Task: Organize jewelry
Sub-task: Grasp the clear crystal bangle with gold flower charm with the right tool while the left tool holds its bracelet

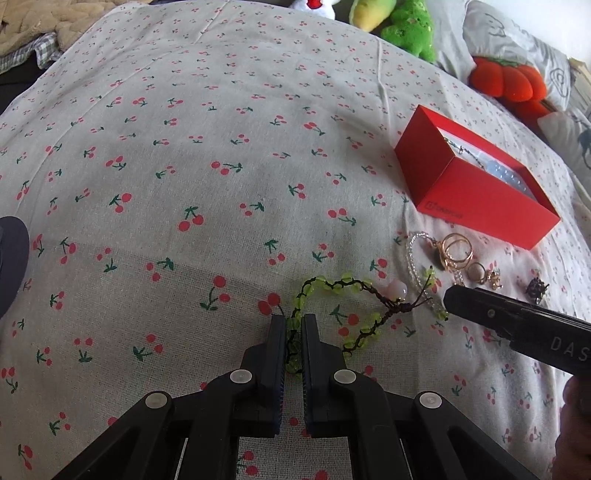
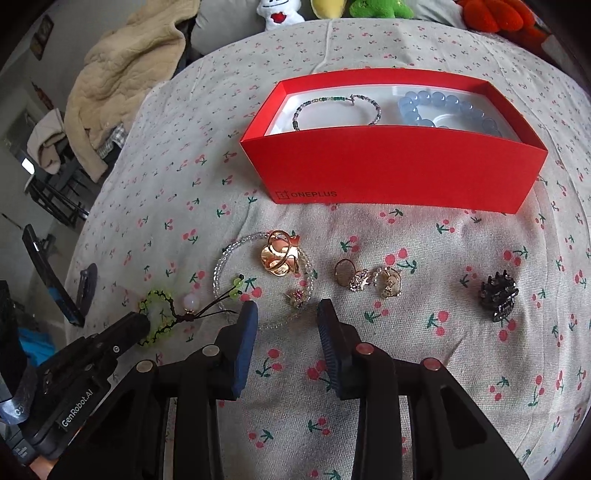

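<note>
Left gripper (image 1: 293,326) is clamping the green bead bracelet (image 1: 334,295): jaws nearly closed, a stretch of green beads and dark cord pinched between the pads, the rest of the loop lying on the cherry-print cloth (image 1: 184,147) just ahead and to the right. A pink bead (image 1: 400,289) is sitting at the bracelet's far right end, with knotted cord tails trailing toward the clear bead bracelet (image 2: 225,258).

Right gripper (image 2: 284,314) is hanging partly open over the cloth, nothing between the pads. Its tips are straddling the near arc of the clear bead bracelet; a small pink-stone ring (image 2: 295,298) is lying just past the gap. Cannot tell if the left pad is touching the beads.

Loose pieces are lying in a row on the cloth near the red box (image 2: 391,170): gold multi-loop ring (image 2: 279,258) inside the clear bracelet's loop, then to the right an oval-faced ring (image 2: 345,271), a cluster of rhinestone pieces (image 2: 376,281), and well apart at far right a dark claw clip (image 2: 498,295).

The red box is sitting open on the far side of the row, already holding a thin multicolour bead bracelet (image 2: 338,107) on the left and a pale blue bead bracelet (image 2: 447,109) on the right.

Plush toys (image 1: 406,26) are lining the far edge; a beige quilted jacket (image 2: 125,70) is piled far left.
</note>
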The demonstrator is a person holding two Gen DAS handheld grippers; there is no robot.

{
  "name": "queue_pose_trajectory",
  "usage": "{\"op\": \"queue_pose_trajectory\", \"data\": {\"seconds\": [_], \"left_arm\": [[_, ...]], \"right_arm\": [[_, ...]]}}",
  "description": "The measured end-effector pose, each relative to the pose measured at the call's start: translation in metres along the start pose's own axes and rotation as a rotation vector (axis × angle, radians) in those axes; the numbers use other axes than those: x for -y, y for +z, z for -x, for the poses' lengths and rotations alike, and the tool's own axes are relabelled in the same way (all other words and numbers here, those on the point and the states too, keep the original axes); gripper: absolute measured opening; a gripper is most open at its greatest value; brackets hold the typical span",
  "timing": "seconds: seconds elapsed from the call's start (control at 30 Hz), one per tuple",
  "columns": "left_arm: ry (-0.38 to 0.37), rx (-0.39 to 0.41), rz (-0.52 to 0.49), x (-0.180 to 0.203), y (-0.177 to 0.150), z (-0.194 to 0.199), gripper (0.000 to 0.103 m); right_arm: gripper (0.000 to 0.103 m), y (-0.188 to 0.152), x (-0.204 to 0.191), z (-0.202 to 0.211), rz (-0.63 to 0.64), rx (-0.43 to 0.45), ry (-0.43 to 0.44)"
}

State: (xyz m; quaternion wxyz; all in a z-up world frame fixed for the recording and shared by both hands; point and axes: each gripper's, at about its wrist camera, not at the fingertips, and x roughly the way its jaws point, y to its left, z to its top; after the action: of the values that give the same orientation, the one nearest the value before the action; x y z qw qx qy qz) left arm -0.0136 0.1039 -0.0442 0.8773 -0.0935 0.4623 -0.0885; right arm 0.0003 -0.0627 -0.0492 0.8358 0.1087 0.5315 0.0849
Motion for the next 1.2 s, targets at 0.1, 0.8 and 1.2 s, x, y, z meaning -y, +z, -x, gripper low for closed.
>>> {"op": "queue_pose_trajectory", "data": {"seconds": [0.1, 0.8, 1.2], "left_arm": [[0.003, -0.005, -0.003, 0.001, 0.0, 0.001, 0.003], [0.005, -0.015, 0.006, 0.002, -0.002, 0.003, 0.004], [0.002, -0.023, 0.001, 0.001, -0.001, 0.003, 0.004]], "right_arm": [[0.035, -0.003, -0.013, -0.001, 0.115, -0.025, -0.071], [0.032, 0.008, 0.012, 0.001, -0.105, -0.077, 0.102], [0.005, 0.013, -0.011, -0.011, 0.064, -0.083, -0.108]]}}
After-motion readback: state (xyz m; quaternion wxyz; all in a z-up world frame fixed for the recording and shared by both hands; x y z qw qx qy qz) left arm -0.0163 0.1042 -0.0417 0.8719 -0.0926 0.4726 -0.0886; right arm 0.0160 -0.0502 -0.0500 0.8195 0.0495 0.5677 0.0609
